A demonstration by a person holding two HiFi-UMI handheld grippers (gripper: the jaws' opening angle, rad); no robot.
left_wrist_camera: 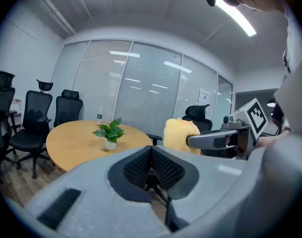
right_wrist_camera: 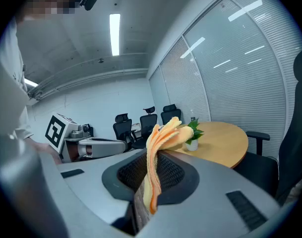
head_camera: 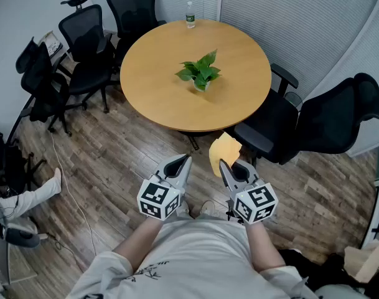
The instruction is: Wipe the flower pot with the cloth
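A small white flower pot with a green leafy plant stands near the middle of the round wooden table; it also shows in the left gripper view as the pot and in the right gripper view as the pot. My right gripper is shut on a yellow-orange cloth, which sticks up from the jaws as the cloth. My left gripper is shut with nothing between its jaws. Both grippers hover over the floor, well short of the table.
Black office chairs stand around the table: one at right, several at upper left. A water bottle stands at the table's far edge. A cable runs over the wooden floor. A person's leg shows at left.
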